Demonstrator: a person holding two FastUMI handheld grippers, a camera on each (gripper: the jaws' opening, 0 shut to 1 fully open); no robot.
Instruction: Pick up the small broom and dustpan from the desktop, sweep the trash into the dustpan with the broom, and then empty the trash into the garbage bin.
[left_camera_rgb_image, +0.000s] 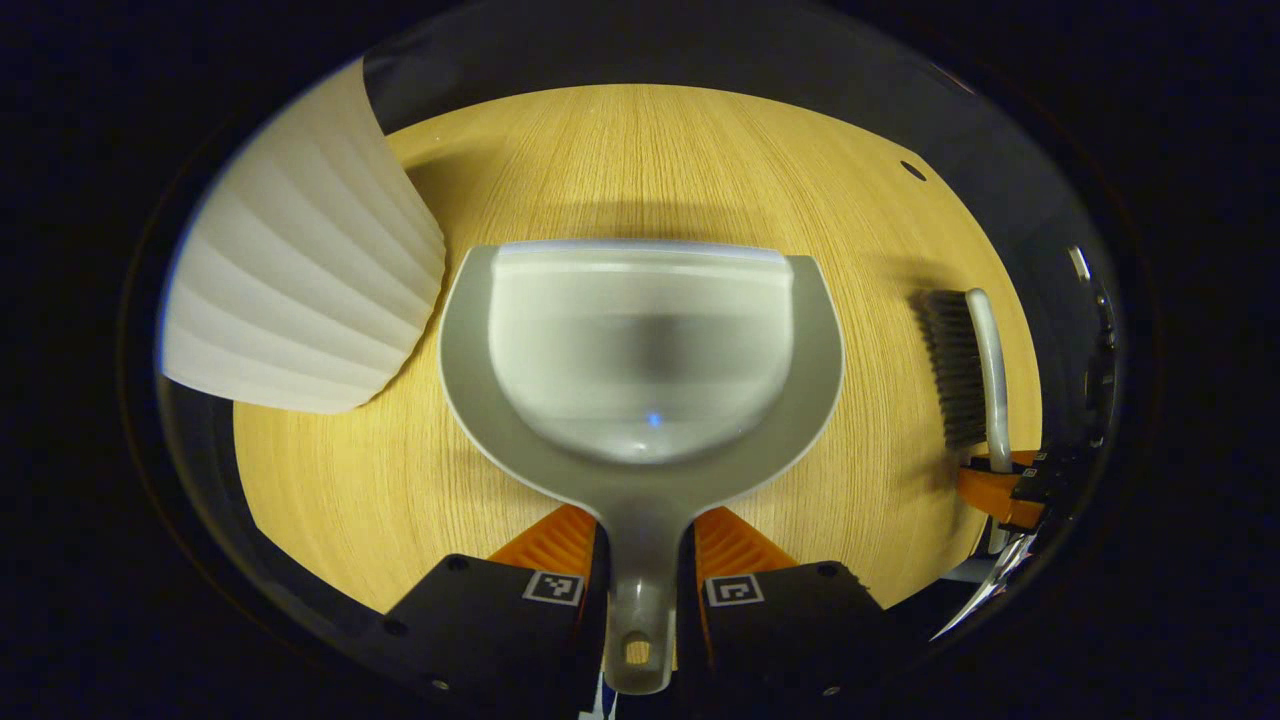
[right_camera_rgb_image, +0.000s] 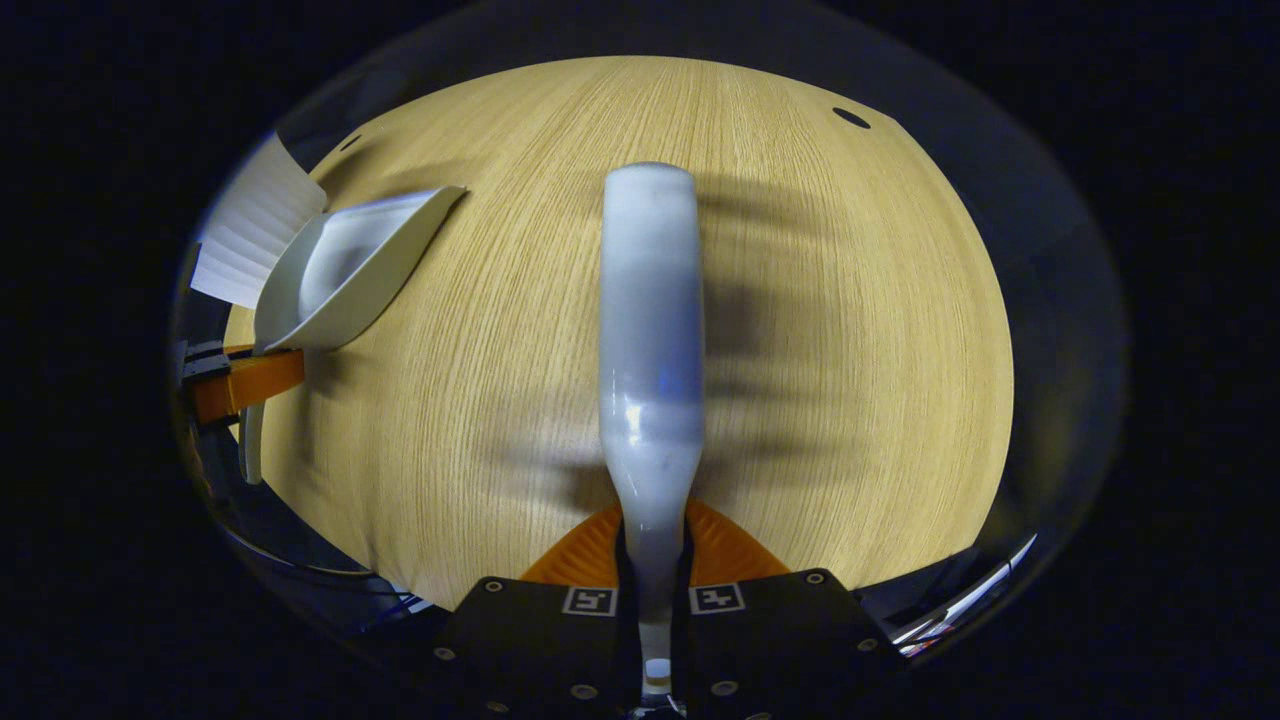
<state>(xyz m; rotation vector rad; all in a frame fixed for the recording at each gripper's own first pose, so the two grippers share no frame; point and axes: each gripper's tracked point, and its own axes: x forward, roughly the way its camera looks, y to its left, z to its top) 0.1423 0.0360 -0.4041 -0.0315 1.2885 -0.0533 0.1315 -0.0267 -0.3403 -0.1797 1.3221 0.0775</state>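
Dustpan sits pinched by its handle in the left gripper beside the white garbage bin, its pan empty, while the right gripper clamps the broom over the desktop, so pickup looks done, sweeping and emptying remain.
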